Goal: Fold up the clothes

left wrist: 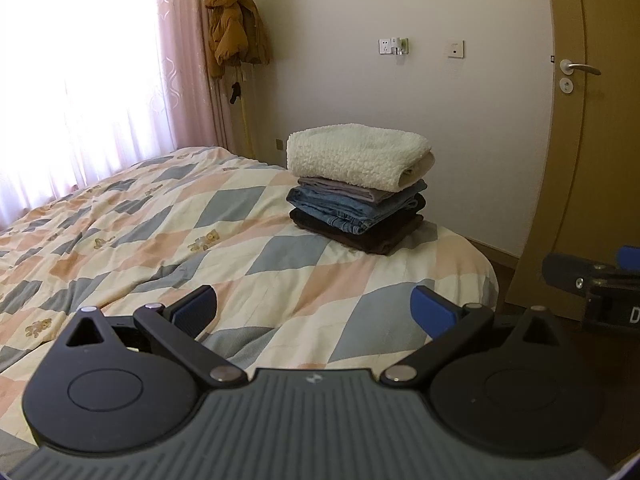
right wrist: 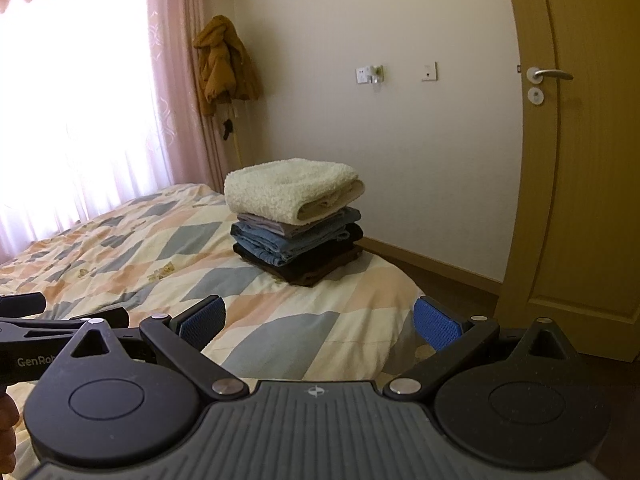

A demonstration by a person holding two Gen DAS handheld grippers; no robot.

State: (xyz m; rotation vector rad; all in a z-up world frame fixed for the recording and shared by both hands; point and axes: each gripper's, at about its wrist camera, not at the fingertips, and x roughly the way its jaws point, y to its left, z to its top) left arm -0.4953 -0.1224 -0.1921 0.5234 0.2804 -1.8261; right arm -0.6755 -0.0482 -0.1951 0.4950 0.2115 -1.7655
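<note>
Left gripper (left wrist: 314,310): fingers spread wide, nothing between the blue pads, hovering over the near edge of the bed (left wrist: 160,240). Right gripper (right wrist: 318,322): same, spread and empty, over the near right corner of the quilt, partly past the edge toward the floor. The two sit side by side, each showing at the edge of the other's view.

Key relation: the only clothes in sight are the folded stack (left wrist: 356,196), ahead of both grippers on the far right part of the bed, near the far wall. Well apart from both, no contact. Top to bottom: cream fleece piece (left wrist: 356,158), thin grey layer, blue denim (left wrist: 352,208), dark brown piece (left wrist: 360,234) at the base. The stack's long axis runs roughly left-right, with fold edges facing near-right.

From the left gripper the stack lies ahead and slightly right; from the right gripper, ahead and slightly left. So it sits between the two lines of sight and neither is clearly nearer.

No unfolded garment visible on the quilt. My read: folding looks finished, or the next item is out of frame.
</note>
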